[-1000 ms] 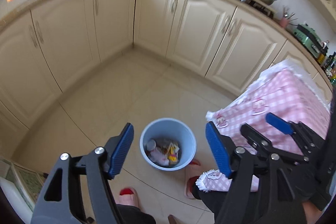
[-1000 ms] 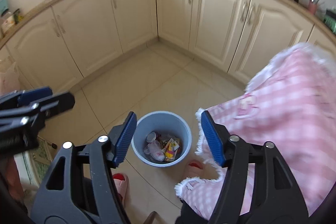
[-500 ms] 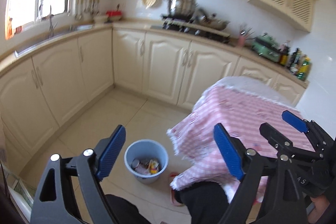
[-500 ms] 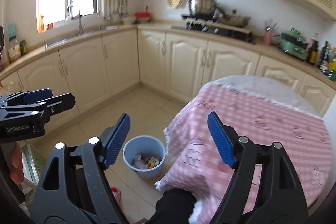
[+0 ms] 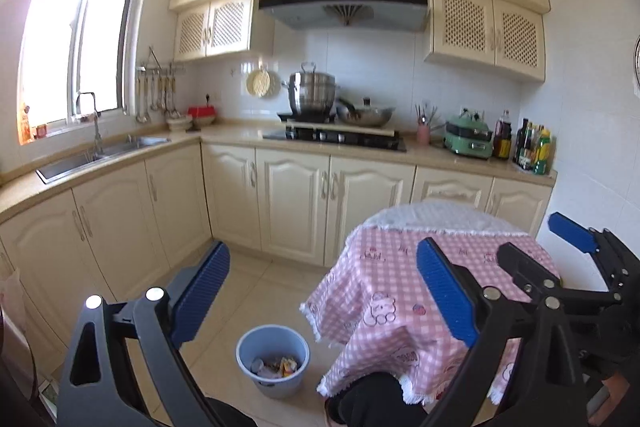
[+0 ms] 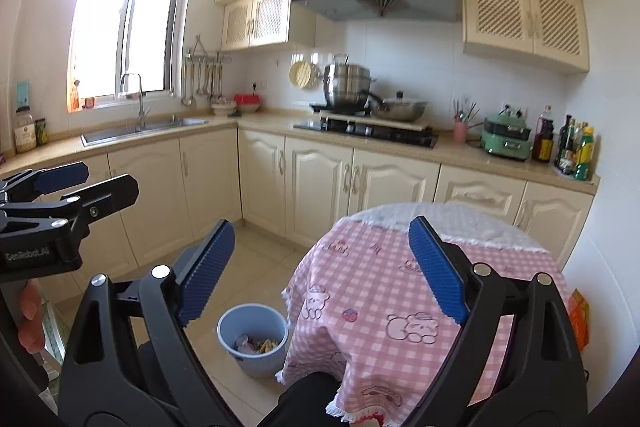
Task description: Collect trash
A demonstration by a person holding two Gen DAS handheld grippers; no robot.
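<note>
Kitchen with cream cabinets along 2 walls, seen from both wrist cameras.

Left gripper (image 5: 322,291): jaws wide and opening, nothing between the 2 blue pads, only floor and tablecloth beyond. Also visible from the right wrist camera at the left edge (image 6: 86,179), held by a hand (image 6: 30,315).

Right gripper (image 6: 320,269): jaws wide and opening, nothing between the pads. Seen from the left wrist camera at the right edge (image 5: 560,239), just beside the left gripper.

Blue bucket (image 5: 273,359) (image 6: 253,339) on the tiled floor, low and near, just left of the table. Inside it, trash (image 5: 276,366) (image 6: 257,343): crumpled wrappers, white, yellow and orange; exact items too small to tell. Bucket upright, apart from both grippers.

Round table under a pink checked tablecloth (image 5: 384,267) (image 6: 380,267) with cartoon bears, right of centre; a white cloth (image 6: 460,223) over its far part. At the right edge of the right view, an orange packet (image 6: 578,315) beside the table.

Far side: sink (image 6: 136,131) under the window on the left, hob (image 5: 340,137) with a tall steel pot (image 5: 312,93) and a wok (image 5: 366,115) under the range hood (image 5: 344,9), green appliance (image 5: 468,141) and bottles (image 5: 532,147) on the right counter.

Dark clothing of the person (image 5: 372,403) at the bottom edge.
</note>
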